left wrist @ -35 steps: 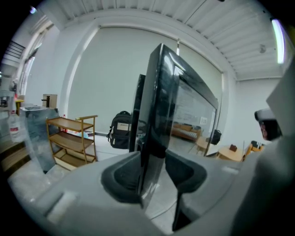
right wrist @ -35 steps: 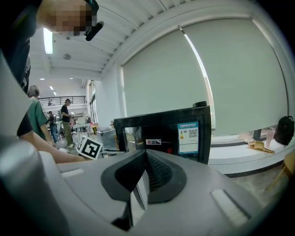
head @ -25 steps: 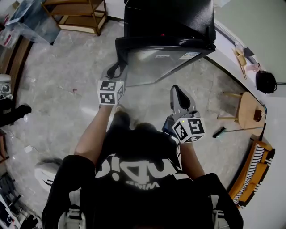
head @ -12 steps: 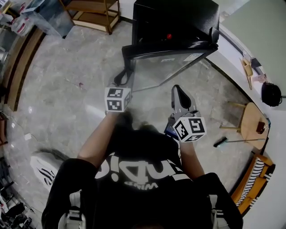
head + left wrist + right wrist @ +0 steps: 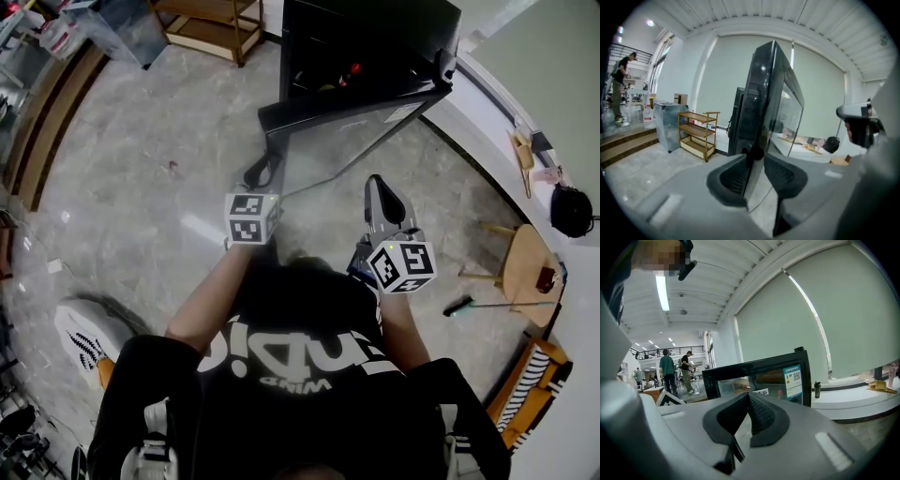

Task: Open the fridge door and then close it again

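The black fridge (image 5: 375, 37) stood at the far side of the marble floor (image 5: 141, 187), against the pale wall. Its glass door (image 5: 347, 141) hung open, hinged at the right and swung out toward the person, so its free edge was at the near left. Inside the dark cabinet a small red thing (image 5: 354, 68) showed, too small to tell what.

The left gripper (image 5: 265, 169) was at that free edge. In the left gripper view the door's dark frame ran up between the two jaws, which were closing on it, one pad on each face of the door and both seeming to touch it.

The right gripper (image 5: 377, 187) was held just near of the door's glass and right of the left one, apart from the door. Its jaws were together at the tips with nothing between them, and they pointed toward the door's stickered front.

A wooden shelf (image 5: 206, 23) stood to the far left of the fridge. At the right, a round wooden stool (image 5: 525, 258) stood near the white ledge (image 5: 487, 122), with a black bag (image 5: 572, 211) just beyond it.
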`<state>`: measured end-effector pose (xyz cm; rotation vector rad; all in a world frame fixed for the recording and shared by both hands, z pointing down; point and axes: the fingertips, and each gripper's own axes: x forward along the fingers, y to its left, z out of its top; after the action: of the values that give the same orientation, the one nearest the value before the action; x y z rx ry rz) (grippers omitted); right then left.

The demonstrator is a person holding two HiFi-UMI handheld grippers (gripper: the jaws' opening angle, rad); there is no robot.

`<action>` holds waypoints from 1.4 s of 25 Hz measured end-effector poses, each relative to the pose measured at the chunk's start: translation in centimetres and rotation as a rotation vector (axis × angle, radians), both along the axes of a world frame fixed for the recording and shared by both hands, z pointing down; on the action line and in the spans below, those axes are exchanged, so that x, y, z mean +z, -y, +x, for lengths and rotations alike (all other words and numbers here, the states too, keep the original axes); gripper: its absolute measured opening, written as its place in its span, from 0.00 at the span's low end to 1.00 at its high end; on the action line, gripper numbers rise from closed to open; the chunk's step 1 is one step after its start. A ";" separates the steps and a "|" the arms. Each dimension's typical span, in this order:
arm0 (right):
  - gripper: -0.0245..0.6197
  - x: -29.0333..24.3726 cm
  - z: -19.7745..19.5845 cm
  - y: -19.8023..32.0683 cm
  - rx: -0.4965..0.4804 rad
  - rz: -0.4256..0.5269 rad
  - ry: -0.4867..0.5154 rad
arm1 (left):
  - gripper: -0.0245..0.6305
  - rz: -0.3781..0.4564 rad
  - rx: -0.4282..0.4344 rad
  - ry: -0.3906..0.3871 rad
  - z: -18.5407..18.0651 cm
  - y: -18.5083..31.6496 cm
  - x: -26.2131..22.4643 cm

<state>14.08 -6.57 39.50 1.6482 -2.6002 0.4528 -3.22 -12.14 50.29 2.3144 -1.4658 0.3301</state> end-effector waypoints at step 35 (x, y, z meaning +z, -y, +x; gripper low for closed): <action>0.04 -0.2 4.4 -4.0 0.011 0.031 0.023 | 0.18 -0.024 -0.021 -0.030 4.5 -8.0 0.1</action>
<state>18.52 -2.58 39.32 1.6769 -2.6290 0.4375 1.26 -4.11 50.44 2.2737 -1.4635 0.3037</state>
